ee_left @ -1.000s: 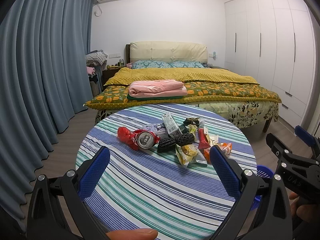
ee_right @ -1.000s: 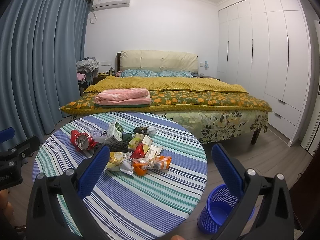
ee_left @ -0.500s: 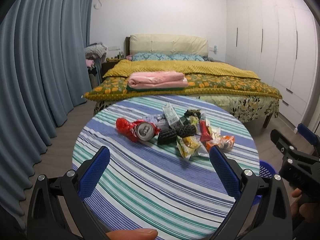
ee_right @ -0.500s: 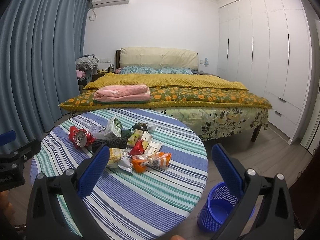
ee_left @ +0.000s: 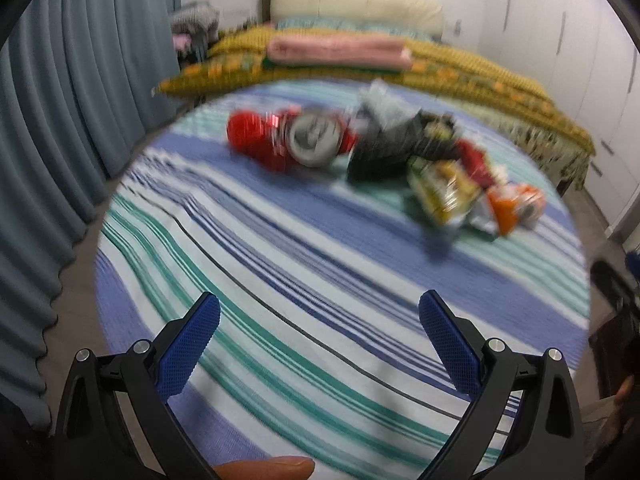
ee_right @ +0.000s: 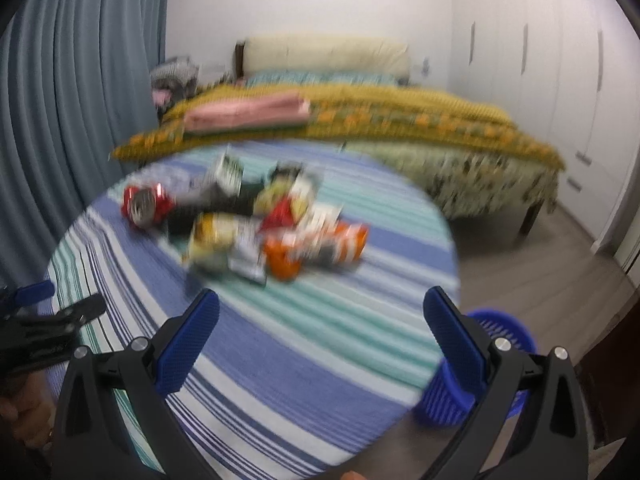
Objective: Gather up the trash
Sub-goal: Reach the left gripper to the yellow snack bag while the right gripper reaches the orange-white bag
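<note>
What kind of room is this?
A bedroom, it seems: a made bed with a padded headboard, white built-in wardrobes, and long curtains beside a striped round table.

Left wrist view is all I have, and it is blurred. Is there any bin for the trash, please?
Observer: Yes. A blue basket stands on the floor beside the table, at its right edge.
Operator: Does the right gripper hold something?
Observer: No. The right gripper is open and holds nothing, above the striped cloth.
Operator: Which trash is nearest to it?
Observer: The orange wrapper, at the near right of the pile.
</note>
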